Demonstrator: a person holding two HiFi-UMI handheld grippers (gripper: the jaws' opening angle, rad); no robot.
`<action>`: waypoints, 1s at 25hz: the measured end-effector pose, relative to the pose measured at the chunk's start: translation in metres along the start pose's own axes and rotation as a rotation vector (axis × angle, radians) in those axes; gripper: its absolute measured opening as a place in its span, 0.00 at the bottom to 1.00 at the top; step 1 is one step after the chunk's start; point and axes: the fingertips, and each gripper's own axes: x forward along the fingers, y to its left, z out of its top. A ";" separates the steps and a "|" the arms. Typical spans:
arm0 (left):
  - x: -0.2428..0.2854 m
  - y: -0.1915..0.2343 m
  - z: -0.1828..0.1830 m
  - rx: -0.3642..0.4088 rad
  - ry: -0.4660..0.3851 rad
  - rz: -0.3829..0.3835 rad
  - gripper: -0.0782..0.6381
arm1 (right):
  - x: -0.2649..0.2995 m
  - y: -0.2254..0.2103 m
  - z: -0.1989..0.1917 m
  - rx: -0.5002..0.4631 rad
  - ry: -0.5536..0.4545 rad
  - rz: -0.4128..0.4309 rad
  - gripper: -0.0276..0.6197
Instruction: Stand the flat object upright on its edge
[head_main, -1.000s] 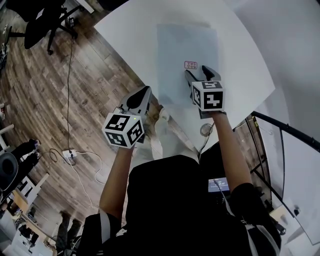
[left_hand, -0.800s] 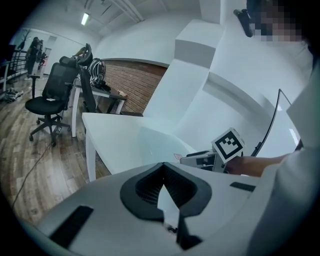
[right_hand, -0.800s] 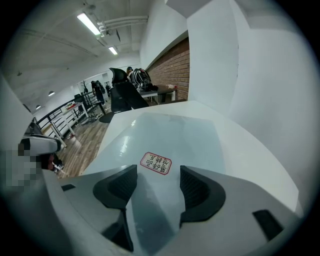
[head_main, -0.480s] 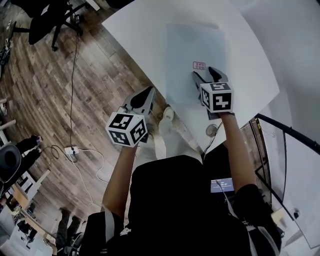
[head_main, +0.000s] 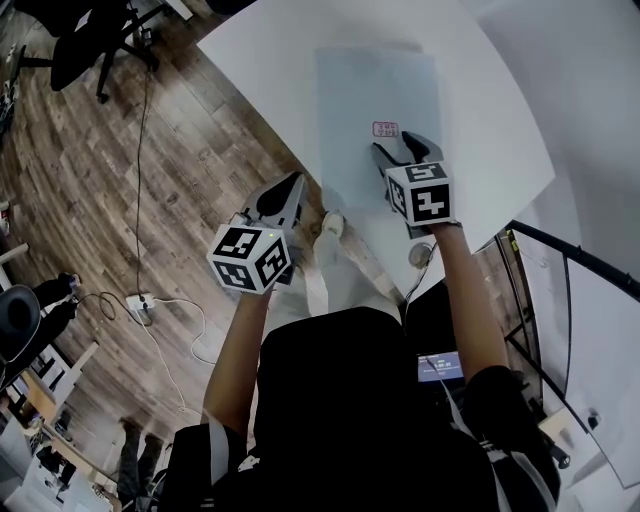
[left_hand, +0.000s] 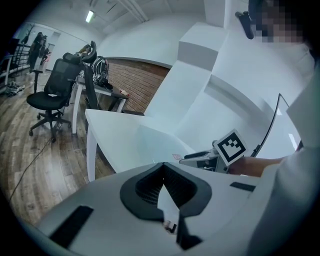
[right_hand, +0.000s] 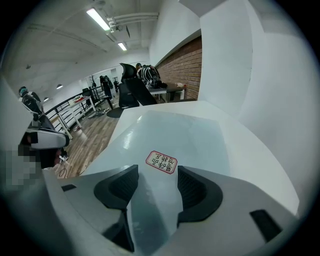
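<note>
A flat pale blue-grey sheet (head_main: 375, 90) lies on the white table (head_main: 490, 130), with a small red-edged label (head_main: 385, 129) near its near end. My right gripper (head_main: 398, 148) hovers open just behind that label, jaws apart and empty. In the right gripper view the label (right_hand: 161, 161) lies on the sheet (right_hand: 175, 132) just beyond the right gripper (right_hand: 152, 182). My left gripper (head_main: 290, 186) is shut and empty, off the table's left edge above the floor. In the left gripper view the left gripper (left_hand: 163, 165) points toward the sheet (left_hand: 152, 140) and the right gripper (left_hand: 200, 159).
Wooden floor lies left of the table, with a black office chair (head_main: 95, 40) and a white cable and power strip (head_main: 140, 305). A black frame (head_main: 570, 265) stands at the right. Another desk (left_hand: 102, 90) with bags stands far behind the chair (left_hand: 50, 95).
</note>
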 end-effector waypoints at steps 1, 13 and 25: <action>0.000 0.000 0.001 0.000 -0.002 -0.001 0.12 | 0.000 0.002 0.000 -0.006 0.001 0.005 0.45; -0.007 0.010 -0.001 -0.020 -0.008 0.007 0.12 | 0.000 0.036 -0.005 -0.066 0.012 0.065 0.44; -0.015 0.021 -0.005 -0.048 -0.018 0.018 0.12 | -0.003 0.071 -0.012 -0.131 0.028 0.122 0.43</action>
